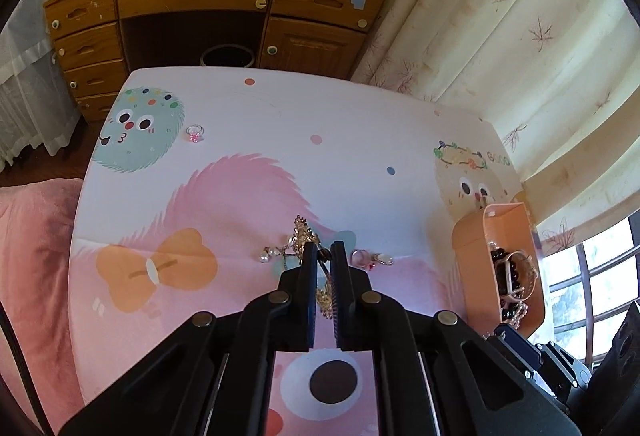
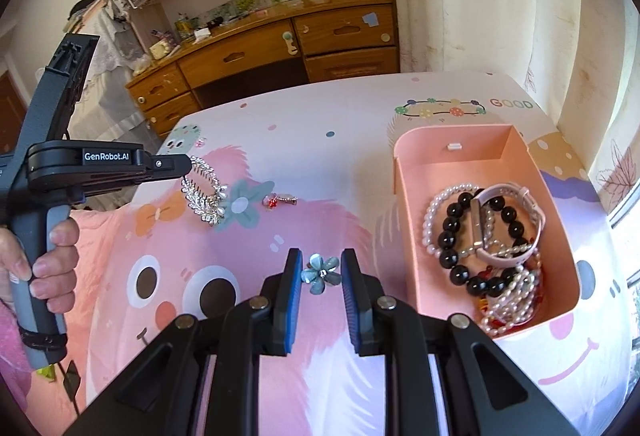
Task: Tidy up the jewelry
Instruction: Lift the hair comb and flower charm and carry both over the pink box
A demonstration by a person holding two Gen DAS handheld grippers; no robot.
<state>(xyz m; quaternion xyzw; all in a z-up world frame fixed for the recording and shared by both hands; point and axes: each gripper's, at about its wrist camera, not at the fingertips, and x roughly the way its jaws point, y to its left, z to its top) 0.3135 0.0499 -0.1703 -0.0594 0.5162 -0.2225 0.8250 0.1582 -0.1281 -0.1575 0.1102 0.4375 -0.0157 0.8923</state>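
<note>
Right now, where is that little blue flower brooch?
In the right wrist view, the blue flower brooch sits between the right gripper fingers, above the pink cartoon bedsheet, left of the pink box.

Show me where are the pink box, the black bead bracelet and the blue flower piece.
pink box (image 2: 452, 166): right wrist view, on its bare inner back wall.
black bead bracelet (image 2: 447, 241): right wrist view, on a bead at its left side.
blue flower piece (image 2: 321, 273): right wrist view, on its centre.

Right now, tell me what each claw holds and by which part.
The left claw is shut on the silver leaf hair comb, gripping its upper end so it hangs. The right claw pinches the blue-grey flower piece by its petal edges.
</note>
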